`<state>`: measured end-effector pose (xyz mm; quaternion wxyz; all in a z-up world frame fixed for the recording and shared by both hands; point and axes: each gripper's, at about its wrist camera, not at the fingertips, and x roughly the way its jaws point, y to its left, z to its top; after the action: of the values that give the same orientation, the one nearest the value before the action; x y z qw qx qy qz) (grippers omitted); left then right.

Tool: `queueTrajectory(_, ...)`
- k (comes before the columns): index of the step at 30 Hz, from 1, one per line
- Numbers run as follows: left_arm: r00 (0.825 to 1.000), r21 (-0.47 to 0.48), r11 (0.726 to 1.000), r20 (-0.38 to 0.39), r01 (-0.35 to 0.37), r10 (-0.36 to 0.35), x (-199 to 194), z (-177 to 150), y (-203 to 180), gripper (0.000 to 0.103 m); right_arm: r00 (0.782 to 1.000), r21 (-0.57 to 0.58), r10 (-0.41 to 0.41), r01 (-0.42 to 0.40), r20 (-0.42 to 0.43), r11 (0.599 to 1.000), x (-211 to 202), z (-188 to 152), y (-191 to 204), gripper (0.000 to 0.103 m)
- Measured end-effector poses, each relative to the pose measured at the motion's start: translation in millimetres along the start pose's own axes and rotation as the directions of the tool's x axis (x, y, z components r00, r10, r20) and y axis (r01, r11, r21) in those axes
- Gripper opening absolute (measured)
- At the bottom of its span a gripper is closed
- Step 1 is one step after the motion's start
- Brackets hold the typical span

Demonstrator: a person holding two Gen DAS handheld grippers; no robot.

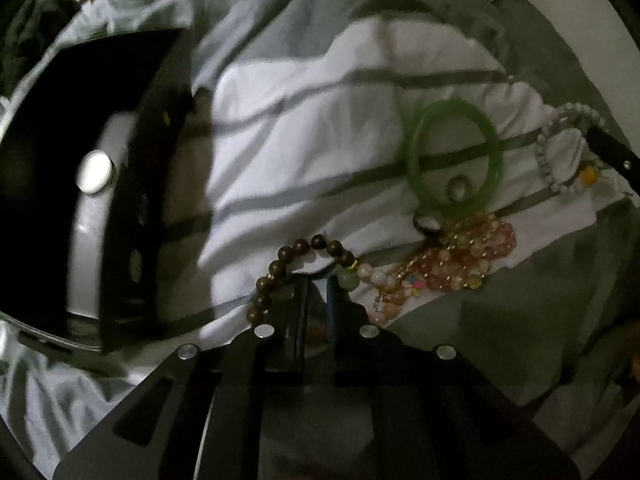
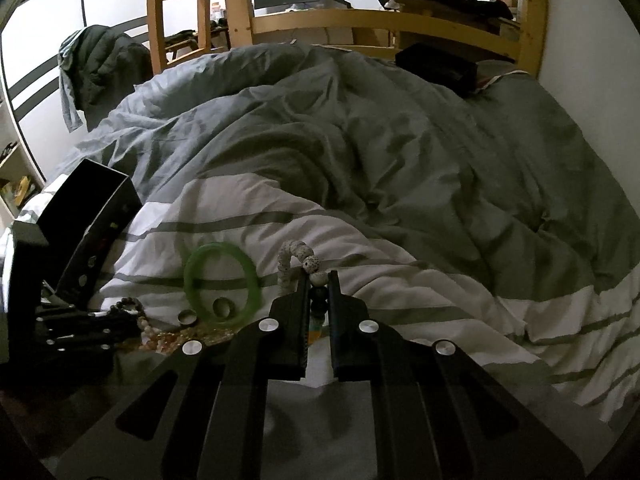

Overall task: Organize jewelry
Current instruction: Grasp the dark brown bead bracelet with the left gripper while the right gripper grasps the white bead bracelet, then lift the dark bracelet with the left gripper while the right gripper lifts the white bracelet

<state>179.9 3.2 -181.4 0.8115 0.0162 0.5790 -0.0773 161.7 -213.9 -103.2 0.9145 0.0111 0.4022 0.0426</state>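
Note:
My left gripper [image 1: 318, 280] is shut on a brown bead bracelet [image 1: 280, 268] with a pale green bead, just above the bedding. My right gripper [image 2: 319, 280] is shut on a white speckled bead bracelet [image 2: 294, 258]; it also shows in the left wrist view [image 1: 560, 148]. A green bangle [image 1: 454, 156] lies on the striped white cloth, also in the right wrist view [image 2: 222, 280]. Two rings [image 1: 458, 188] [image 1: 428, 222] lie by it. Pink and yellow bead bracelets [image 1: 460, 256] are heaped beside. An open black jewelry box [image 1: 120, 184] stands at left, also in the right wrist view [image 2: 92, 232].
A rumpled grey duvet [image 2: 400, 140] covers the bed beyond the white striped cloth [image 2: 420, 312]. A black case [image 2: 438, 66] rests at the far side by a wooden bed frame [image 2: 360, 20]. A jacket [image 2: 100, 68] hangs at back left.

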Motion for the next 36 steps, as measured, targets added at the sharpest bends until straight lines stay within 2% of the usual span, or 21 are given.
queueTrajectory(2,0.996,-0.066,0.995,-0.034,0.076,-0.078,7.0,-2.9,13.3,0.012,1.0,0.005,0.002,-0.002,0.001,1.0,-0.2,0.1,-0.7,0.009)
queueTrajectory(4,0.978,-0.187,0.96,0.005,0.207,-0.209,10.7,-5.9,36.5,0.018,1.0,0.011,0.004,-0.004,0.0,1.0,-0.5,-0.4,-1.4,0.009)
queueTrajectory(5,0.959,-0.238,0.929,0.034,0.282,-0.283,12.7,-9.5,47.7,0.02,1.0,0.014,0.005,-0.005,-0.001,1.0,-0.4,0.0,-1.5,0.009)
queueTrajectory(6,0.92,-0.303,0.869,0.09,0.39,-0.382,13.4,-15.8,62.2,0.029,1.0,0.015,0.006,-0.006,-0.002,1.0,-0.1,0.0,-1.2,0.009)
queueTrajectory(7,0.897,-0.335,0.833,0.119,0.44,-0.426,13.6,-18.8,70.4,0.029,1.0,0.014,0.006,-0.006,-0.005,1.0,0.6,-0.1,-0.6,0.009)
queueTrajectory(8,0.896,-0.336,0.832,0.113,0.44,-0.429,13.8,-18.1,73.3,0.029,1.0,0.012,0.006,-0.006,-0.007,1.0,1.5,-0.1,-0.1,0.009)
queueTrajectory(9,0.908,-0.306,0.856,0.093,0.416,-0.408,12.1,-16.2,70.1,0.029,1.0,0.01,0.005,-0.005,-0.008,1.0,1.7,-0.1,0.3,0.009)
queueTrajectory(11,0.95,-0.219,0.925,0.084,0.311,-0.3,3.3,-16.1,54.7,0.029,1.0,0.007,0.006,-0.006,-0.005,1.0,1.1,-0.1,0.4,0.009)
queueTrajectory(12,0.973,-0.156,0.962,0.083,0.226,-0.215,-1.7,-16.3,42.5,0.032,1.0,0.008,0.006,-0.006,-0.005,1.0,1.1,-0.3,-0.1,0.009)
queueTrajectory(13,0.981,-0.119,0.976,0.088,0.181,-0.171,-4.9,-15.3,35.8,0.041,1.0,0.009,0.005,-0.005,-0.006,1.0,1.1,-0.4,-0.1,0.009)
queueTrajectory(15,0.993,-0.026,0.998,0.104,0.065,-0.061,-12.8,-16.0,17.3,0.05,1.0,0.011,0.005,-0.005,-0.008,1.0,1.4,-0.7,-0.3,0.009)
queueTrajectory(17,0.993,0.056,0.997,0.112,-0.051,0.045,-11.3,-19.0,3.4,0.05,1.0,0.009,0.004,-0.003,-0.012,1.0,1.9,-0.9,0.2,0.009)
queueTrajectory(19,0.988,0.093,0.991,0.126,-0.1,0.088,-12.2,-20.0,-2.3,0.05,1.0,0.004,0.002,-0.002,-0.015,1.0,2.7,-0.8,0.6,0.009)
queueTrajectory(21,0.985,0.101,0.989,0.146,-0.108,0.093,-15.6,-22.3,0.1,0.049,1.0,0.003,0.001,-0.001,-0.015,1.0,2.4,-1.4,0.4,0.009)
queueTrajectory(23,0.984,0.084,0.993,0.159,-0.089,0.075,-20.2,-24.5,5.3,0.04,1.0,0.004,0.002,-0.002,-0.014,1.0,2.2,-1.5,0.6,0.009)
queueTrajectory(25,0.985,0.041,0.998,0.167,-0.043,0.036,-26.6,-23.8,19.9,0.006,1.0,0.0,0.005,-0.005,-0.012,1.0,2.2,-1.6,1.0,0.009)
queueTrajectory(29,0.981,0.014,1.0,0.192,-0.004,0.001,-36.8,-22.2,32.8,0.003,1.0,0.001,0.005,-0.005,-0.012,1.0,2.0,-1.9,0.9,0.009)
queueTrajectory(33,0.977,0.038,0.998,0.209,-0.059,0.05,-45.2,-23.5,21.3,0.003,1.0,0.002,0.006,-0.006,-0.014,1.0,2.2,-2.1,1.2,0.009)
queueTrajectory(34,0.973,0.038,0.995,0.218,-0.092,0.081,-45.1,-22.3,-5.9,0.008,1.0,0.002,0.006,-0.006,-0.013,1.0,2.1,-2.1,1.0,0.009)
queueTrajectory(35,0.967,0.036,0.992,0.229,-0.12,0.109,-47.8,-24.0,-7.5,0.016,1.0,0.001,0.006,-0.006,-0.013,1.0,2.2,-2.0,1.0,0.009)
queueTrajectory(36,0.957,0.033,0.987,0.252,-0.159,0.145,-51.1,-24.6,-10.3,0.055,1.0,0.001,0.006,-0.006,-0.013,1.0,2.2,-2.1,1.0,0.009)
